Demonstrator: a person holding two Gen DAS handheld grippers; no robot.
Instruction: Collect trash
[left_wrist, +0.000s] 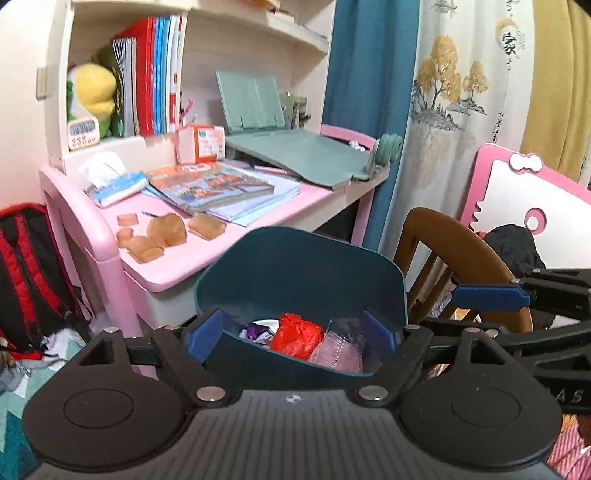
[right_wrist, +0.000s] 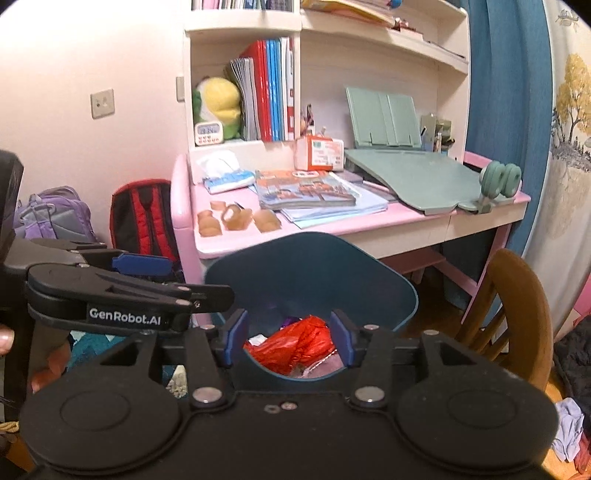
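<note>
Teal trash bin (left_wrist: 295, 266) below front edge of pink desk (left_wrist: 177, 266), beside wooden chair (left_wrist: 461, 254). Inside bin: crumpled red plastic bag (left_wrist: 295, 334), purple-white wrapper (left_wrist: 258, 330), clear pinkish film (left_wrist: 338, 354). Left gripper (left_wrist: 293, 332) spread wide, fingers flanking bin walls; contact not discernible. Right gripper (right_wrist: 290, 339) parted over bin mouth, red bag between fingers, nothing pinched. Near desk's front left corner: four amber translucent scraps (right_wrist: 236, 219). Behind scraps: stacked books (right_wrist: 310, 192), tissue pack (right_wrist: 225, 179).
</note>
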